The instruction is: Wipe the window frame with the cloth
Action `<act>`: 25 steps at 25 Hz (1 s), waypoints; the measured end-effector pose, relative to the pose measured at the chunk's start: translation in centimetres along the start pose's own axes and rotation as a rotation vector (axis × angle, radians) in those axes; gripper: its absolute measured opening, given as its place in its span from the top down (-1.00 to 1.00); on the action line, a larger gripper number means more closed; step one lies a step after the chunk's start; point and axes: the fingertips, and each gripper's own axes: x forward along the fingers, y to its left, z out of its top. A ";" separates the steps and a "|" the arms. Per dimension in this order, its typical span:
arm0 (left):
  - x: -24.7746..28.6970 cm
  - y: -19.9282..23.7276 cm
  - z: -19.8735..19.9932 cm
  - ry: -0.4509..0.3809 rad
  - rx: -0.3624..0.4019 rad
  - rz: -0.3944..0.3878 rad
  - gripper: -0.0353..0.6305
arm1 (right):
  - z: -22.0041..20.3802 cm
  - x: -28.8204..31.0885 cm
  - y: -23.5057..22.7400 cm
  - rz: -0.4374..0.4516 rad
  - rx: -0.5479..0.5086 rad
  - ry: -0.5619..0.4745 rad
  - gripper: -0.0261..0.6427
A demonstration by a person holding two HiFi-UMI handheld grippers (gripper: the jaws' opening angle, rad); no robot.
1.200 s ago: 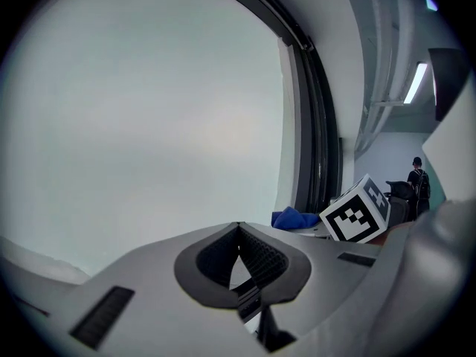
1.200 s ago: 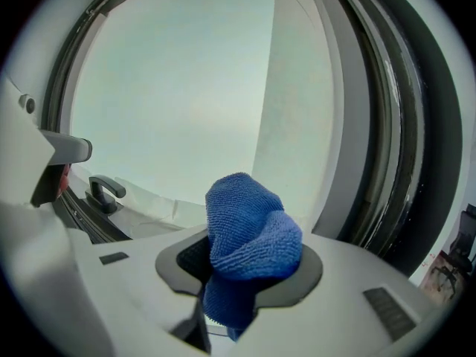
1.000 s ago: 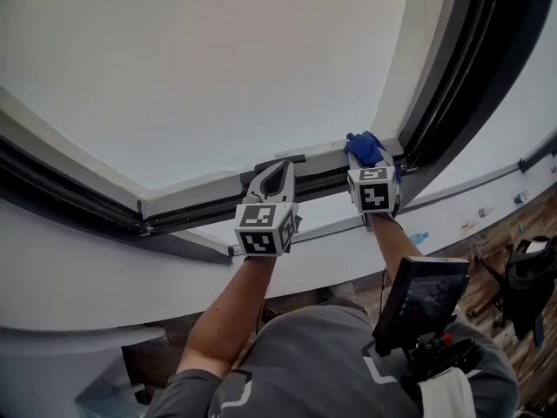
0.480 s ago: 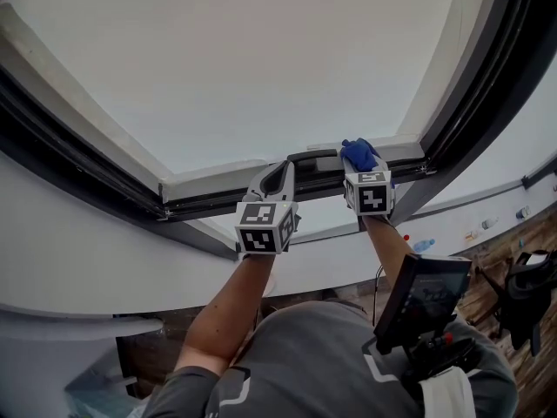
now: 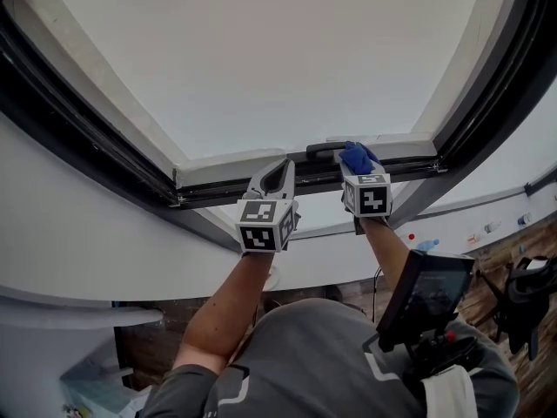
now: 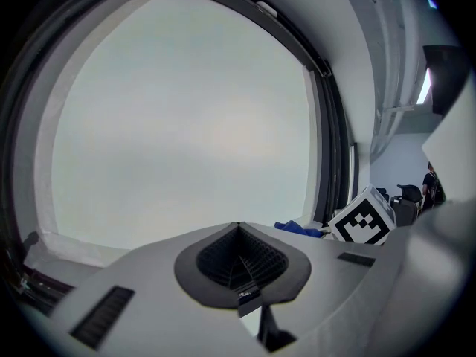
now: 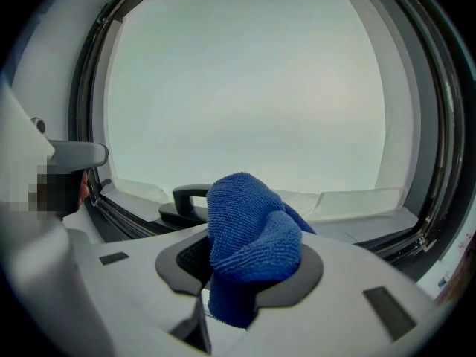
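Gripping the blue microfibre cloth in the right tool, just right of the window handle, against the lower window frame; sliding in from the corner toward the handle, so probably mid-wipe along that rail. Holding the left tool shut, empty, left of the handle.

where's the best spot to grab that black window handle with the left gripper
Probably the raised bar of the handle, jaws across it. It lies along the frame and seems to stand off its base. Come from the left: the right gripper, shut on the cloth, crowds the other end. The left gripper is shut, so open it first.
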 end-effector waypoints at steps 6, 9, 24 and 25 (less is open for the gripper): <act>-2.0 2.1 -0.4 0.004 0.001 0.036 0.89 | 0.2 0.8 4.9 0.091 0.001 0.011 0.50; -2.9 3.3 -0.4 0.000 -0.002 0.057 0.89 | 0.3 1.2 6.9 0.112 -0.009 0.014 0.50; -5.8 5.1 0.9 -0.052 0.008 0.082 0.89 | 1.9 -2.9 11.2 0.220 -0.006 -0.029 0.50; -5.9 5.0 1.0 -0.059 0.001 0.088 0.89 | 1.9 -3.6 11.5 0.237 0.001 -0.036 0.50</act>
